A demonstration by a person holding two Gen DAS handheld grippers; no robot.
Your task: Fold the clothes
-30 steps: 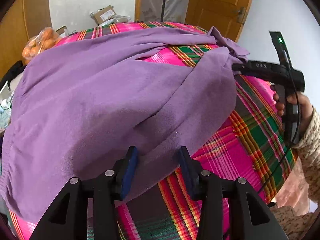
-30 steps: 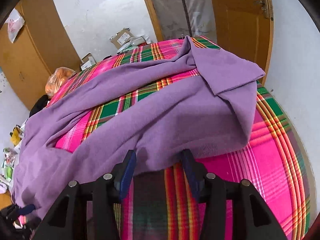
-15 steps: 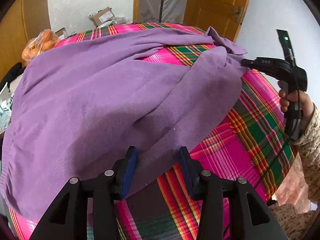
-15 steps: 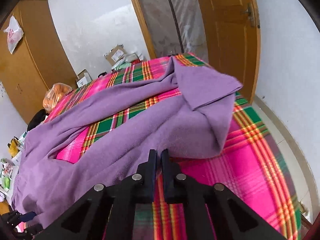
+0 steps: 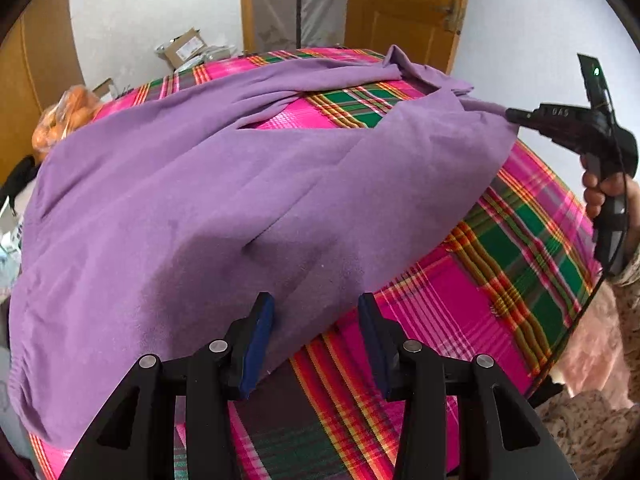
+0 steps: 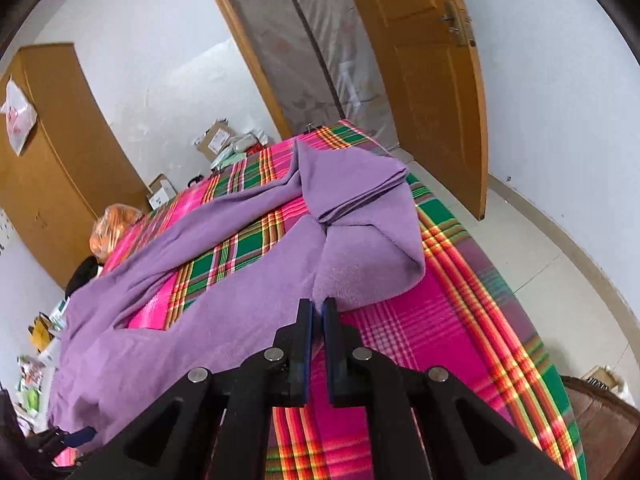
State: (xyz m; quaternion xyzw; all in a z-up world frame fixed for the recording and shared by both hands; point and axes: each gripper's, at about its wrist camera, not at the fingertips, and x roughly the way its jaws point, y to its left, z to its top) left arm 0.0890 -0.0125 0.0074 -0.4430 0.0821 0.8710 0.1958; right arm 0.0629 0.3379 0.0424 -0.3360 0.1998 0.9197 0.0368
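A purple garment (image 5: 200, 208) lies spread over a bed with a pink, green and orange plaid cover (image 5: 500, 280). My left gripper (image 5: 316, 312) hovers open at the garment's near hem, its jaws on either side of the cloth edge. My right gripper (image 6: 318, 308) is shut on the garment's (image 6: 240, 288) edge and holds it lifted off the cover. In the left wrist view the right gripper (image 5: 512, 114) shows at the right, held by a hand (image 5: 600, 192), pulling the cloth taut. The far corner of the garment lies folded over on itself (image 6: 352, 184).
A wooden door (image 6: 432, 80) and a plastic-covered doorway stand beyond the bed. A wooden wardrobe (image 6: 52, 160) is at the left, with cardboard boxes (image 6: 216, 140) and an orange bag (image 6: 112, 228) on the floor beside it. Tiled floor (image 6: 540, 256) lies right of the bed.
My right gripper went from open to shut on the garment's edge, then lifted and pulled it rightward, tautening the cloth. My left gripper stayed open in place.
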